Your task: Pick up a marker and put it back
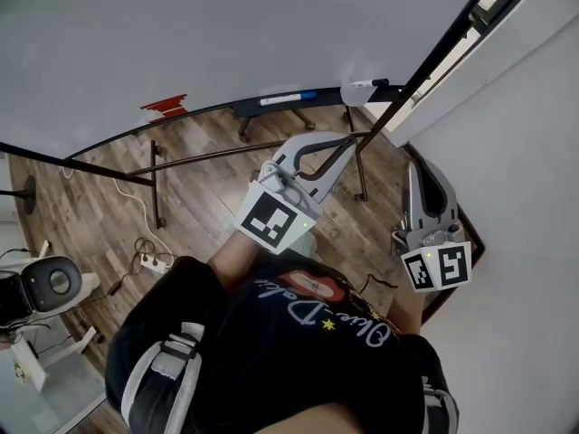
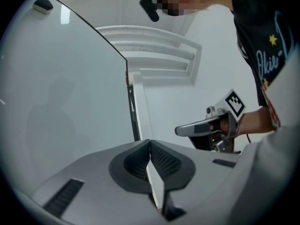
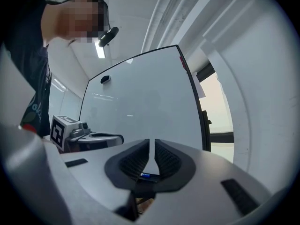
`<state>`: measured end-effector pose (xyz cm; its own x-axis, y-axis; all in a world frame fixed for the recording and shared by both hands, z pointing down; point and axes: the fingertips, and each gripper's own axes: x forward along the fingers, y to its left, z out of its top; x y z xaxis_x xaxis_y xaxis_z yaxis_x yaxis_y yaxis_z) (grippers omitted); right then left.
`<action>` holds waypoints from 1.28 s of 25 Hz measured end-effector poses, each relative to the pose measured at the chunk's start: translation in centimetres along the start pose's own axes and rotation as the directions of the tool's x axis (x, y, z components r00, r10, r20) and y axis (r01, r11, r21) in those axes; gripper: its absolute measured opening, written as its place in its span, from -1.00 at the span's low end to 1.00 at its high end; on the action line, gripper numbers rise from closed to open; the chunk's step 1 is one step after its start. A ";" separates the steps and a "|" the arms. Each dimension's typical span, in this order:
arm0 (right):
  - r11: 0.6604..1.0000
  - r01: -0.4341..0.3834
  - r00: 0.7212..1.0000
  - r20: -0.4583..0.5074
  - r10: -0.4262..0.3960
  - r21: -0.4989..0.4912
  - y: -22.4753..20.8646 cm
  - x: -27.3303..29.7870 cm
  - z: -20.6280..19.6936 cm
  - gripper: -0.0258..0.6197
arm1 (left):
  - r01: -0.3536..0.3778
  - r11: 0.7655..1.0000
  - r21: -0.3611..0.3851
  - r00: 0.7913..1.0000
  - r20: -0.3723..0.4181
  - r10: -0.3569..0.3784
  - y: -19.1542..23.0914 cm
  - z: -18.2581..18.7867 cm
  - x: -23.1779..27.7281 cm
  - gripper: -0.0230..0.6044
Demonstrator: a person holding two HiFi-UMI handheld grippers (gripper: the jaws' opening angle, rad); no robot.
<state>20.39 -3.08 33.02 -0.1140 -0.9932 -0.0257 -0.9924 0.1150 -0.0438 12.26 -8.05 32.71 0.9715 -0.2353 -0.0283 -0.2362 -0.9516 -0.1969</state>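
Right gripper [image 3: 151,143] jaws are standing a narrow crack apart, gripping nothing. Left gripper [image 2: 150,144] jaws are pressing together, empty. Marker [image 1: 288,99] is lying on the whiteboard [image 1: 226,34] tray [image 1: 249,109], ahead of both. Probably approaching; next needs wider jaws lining up across the marker.

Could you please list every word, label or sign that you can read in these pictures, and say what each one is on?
"Oki...": light cursive script on the person's black T-shirt; the rest is cut off, or upside down in the head view, and unsure.
Red marks on the whiteboard: a scribble, no readable word.
Left cube and right cube: square patterns only, no letters.
Marker on the board's tray: any print is too small to read.
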 end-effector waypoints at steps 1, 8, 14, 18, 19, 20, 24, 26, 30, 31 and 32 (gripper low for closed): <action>1.000 -0.005 1.000 0.000 0.005 -0.001 -0.2 0.4 0.0 -0.85 | -0.002 1.000 -0.001 1.000 0.001 0.002 0.3 -0.1 0.3 -0.92; 1.000 -0.023 1.000 -0.018 0.023 -0.013 -1.9 3.7 -0.4 -0.80 | -0.030 0.999 -0.014 0.999 0.019 0.030 3.1 -0.7 2.2 -0.92; 0.999 -0.024 0.999 -0.048 0.023 -0.023 -3.5 6.1 -1.5 -0.72 | -0.035 0.999 -0.018 0.999 0.014 0.036 4.8 -1.7 3.9 -0.92; 0.999 -0.028 0.998 -0.061 0.027 -0.017 -4.1 7.3 -2.2 -0.68 | -0.045 0.999 -0.019 0.999 0.006 0.045 5.5 -2.2 4.5 -0.92; 0.999 -0.029 0.997 -0.070 0.028 -0.016 -4.4 7.5 -2.5 -0.68 | -0.050 0.999 -0.016 0.999 0.000 0.050 5.7 -2.4 4.6 -0.92; 0.999 -0.030 0.996 -0.082 0.028 -0.016 -4.6 7.7 -2.8 -0.66 | -0.056 0.998 -0.012 0.998 -0.006 0.056 5.8 -2.5 4.7 -0.92; 0.998 -0.055 0.993 -0.107 0.054 -0.008 -5.7 9.2 -3.4 -0.62 | -0.101 0.995 -0.017 0.995 -0.023 0.101 6.8 -2.9 5.0 -0.92; 0.997 -0.076 0.991 -0.114 0.073 -0.017 -6.2 10.1 -3.5 -0.58 | -0.130 0.991 -0.011 0.991 -0.038 0.129 7.4 -3.0 5.2 -0.92; 0.992 -0.127 0.981 -0.150 0.121 -0.027 -7.2 11.9 -4.2 -0.56 | -0.194 0.981 0.003 0.979 -0.055 0.194 8.6 -2.9 6.0 -0.92; 0.990 -0.139 0.977 -0.164 0.133 -0.026 -7.4 12.4 -4.4 -0.56 | -0.207 0.978 0.006 0.976 -0.062 0.207 8.9 -2.9 6.1 -0.92; 0.988 -0.151 0.974 -0.176 0.145 -0.024 -7.6 12.9 -4.7 -0.56 | -0.220 0.976 0.012 0.973 -0.069 0.220 9.1 -3.0 6.3 -0.92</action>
<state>26.28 -16.82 37.75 -0.2628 -0.9539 0.1448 -0.9646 0.2633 -0.0157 16.18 -18.81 33.63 0.8921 -0.4519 -0.0029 -0.4435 -0.8743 -0.1973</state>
